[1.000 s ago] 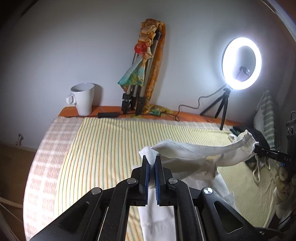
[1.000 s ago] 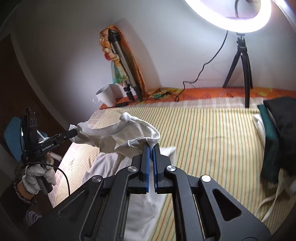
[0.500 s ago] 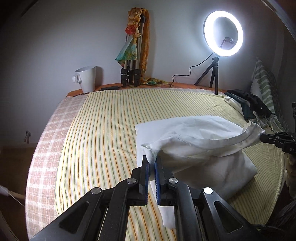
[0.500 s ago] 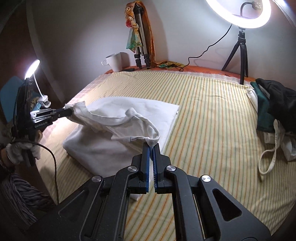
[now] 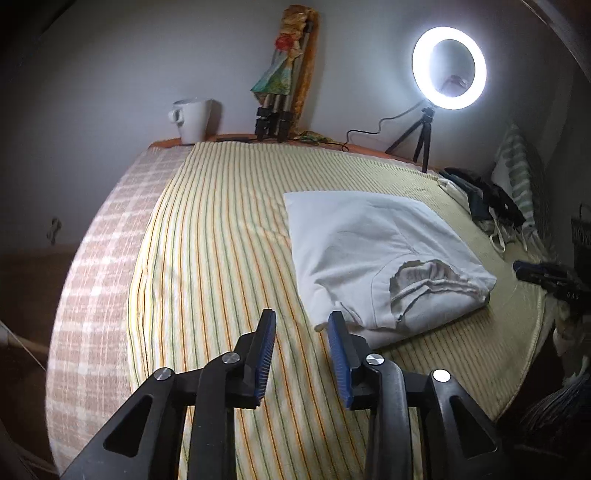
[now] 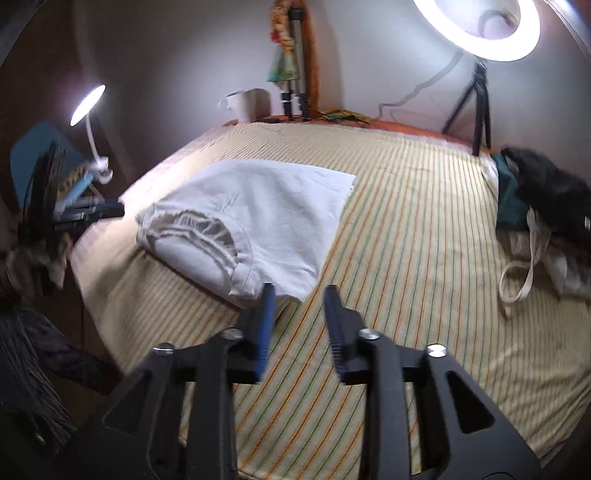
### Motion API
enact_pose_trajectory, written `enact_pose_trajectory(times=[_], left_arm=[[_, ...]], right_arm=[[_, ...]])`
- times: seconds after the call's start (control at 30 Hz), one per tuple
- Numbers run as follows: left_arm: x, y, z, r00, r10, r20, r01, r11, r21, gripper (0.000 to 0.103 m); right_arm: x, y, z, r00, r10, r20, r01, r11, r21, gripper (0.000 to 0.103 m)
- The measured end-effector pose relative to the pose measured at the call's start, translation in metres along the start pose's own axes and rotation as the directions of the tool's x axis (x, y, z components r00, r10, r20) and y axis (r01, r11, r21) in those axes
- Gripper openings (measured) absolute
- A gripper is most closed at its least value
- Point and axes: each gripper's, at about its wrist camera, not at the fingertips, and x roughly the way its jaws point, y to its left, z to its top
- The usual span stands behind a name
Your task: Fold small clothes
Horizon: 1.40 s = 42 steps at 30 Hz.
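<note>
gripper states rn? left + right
Left gripper: open, holding nothing; white garment lies beside it.
Right gripper: open, holding nothing.

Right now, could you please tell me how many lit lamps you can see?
2: a round white ring light on a black tripod at the bed's far right edge, and a small white gooseneck desk lamp beyond its left side. Others may be hidden.

Left tongs (image 5: 302,323) and right tongs (image 6: 299,297), both spread wide, empty, low and level.
</note>
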Motion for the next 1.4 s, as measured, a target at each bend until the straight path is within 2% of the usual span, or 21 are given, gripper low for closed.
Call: enact_pose_trajectory(times=[0.1, 0.17, 0.27, 0.3, 0.33, 0.43, 0.5, 0.53, 0.63, 0.73, 0.83, 0.93, 1.03, 1.13, 1.23, 1.33, 1.4], left_arm=[[0.011, 0.02, 0.006, 0.997, -0.08, -0.022, 0.074, 0.98, -0.187, 0.044], [0.023, 0.028, 0.009, 0.986, -0.166, -0.031, 0.148, 0.94, -0.308, 0.05], [0.041, 0.029, 0.012, 0.975, -0.216, -0.06, 0.177, 0.906, -0.385, 0.049], [0.045, 0.027, 0.013, 0.973, -0.219, -0.069, 0.175, 0.903, -0.392, 0.045], [0.049, 0.024, 0.014, 0.97, -0.228, -0.081, 0.179, 0.902, -0.393, 0.033], [0.053, 0.014, 0.015, 0.967, -0.238, -0.092, 0.187, 0.907, -0.377, 0.018], [0.052, 0.008, 0.017, 0.97, -0.223, -0.093, 0.177, 0.917, -0.356, 0.01], [0.05, 0.006, 0.017, 0.971, -0.222, -0.087, 0.179, 0.919, -0.351, 0.007], [0.042, 0.003, 0.019, 0.968, -0.24, -0.068, 0.203, 0.917, -0.344, 0.004], [0.032, 0.003, 0.022, 0.963, -0.267, -0.045, 0.234, 0.904, -0.357, 0.003], [0.025, 0.007, 0.019, 0.956, -0.292, -0.038, 0.258, 0.891, -0.373, 0.002], [0.031, 0.012, 0.009, 0.965, -0.248, -0.084, 0.203, 0.912, -0.355, 0.002], [0.04, 0.017, -0.005, 0.963, -0.236, -0.129, 0.176, 0.915, -0.362, 0.002], [0.041, 0.017, -0.01, 0.965, -0.223, -0.139, 0.163, 0.923, -0.35, 0.002], [0.039, 0.016, -0.011, 0.967, -0.213, -0.14, 0.156, 0.929, -0.335, 0.002], [0.038, 0.011, -0.011, 0.971, -0.188, -0.15, 0.137, 0.945, -0.298, 0.004], [0.038, 0.008, -0.012, 0.972, -0.167, -0.164, 0.119, 0.956, -0.269, 0.005]], right_arm=[[0.012, -0.017, 0.006, 0.999, 0.037, -0.029, -0.033, 0.989, 0.147, 0.033], [0.023, -0.028, 0.006, 0.994, 0.099, -0.043, -0.084, 0.962, 0.261, 0.034], [0.042, -0.042, 0.001, 0.982, 0.178, -0.06, -0.139, 0.903, 0.406, 0.034], [0.048, -0.044, -0.001, 0.98, 0.186, -0.067, -0.14, 0.892, 0.429, 0.034], [0.053, -0.046, -0.003, 0.978, 0.193, -0.077, -0.14, 0.884, 0.446, 0.034], [0.063, -0.048, -0.01, 0.966, 0.242, -0.087, -0.172, 0.858, 0.484, 0.034], [0.064, -0.049, -0.011, 0.963, 0.262, -0.066, -0.195, 0.845, 0.498, 0.026], [0.063, -0.049, -0.011, 0.96, 0.274, -0.059, -0.21, 0.841, 0.498, 0.014], [0.053, -0.047, -0.007, 0.95, 0.311, -0.013, -0.264, 0.829, 0.493, 0.007], [0.039, -0.049, -0.003, 0.935, 0.351, 0.049, -0.325, 0.793, 0.516, 0.006], [0.028, -0.05, -0.004, 0.929, 0.362, 0.076, -0.346, 0.777, 0.525, 0.006], [0.027, -0.054, -0.009, 0.925, 0.373, 0.074, -0.35, 0.757, 0.551, 0.006], [0.033, -0.056, -0.017, 0.93, 0.365, 0.031, -0.319, 0.765, 0.559, 0.006], [0.039, -0.052, -0.022, 0.934, 0.356, -0.014, -0.289, 0.781, 0.554, 0.006], [0.042, -0.046, -0.02, 0.942, 0.333, -0.052, -0.258, 0.812, 0.524, 0.006], [0.043, -0.039, -0.016, 0.954, 0.281, -0.106, -0.201, 0.859, 0.471, 0.006], [0.046, -0.036, -0.016, 0.951, 0.269, -0.153, -0.177, 0.879, 0.443, 0.006]])
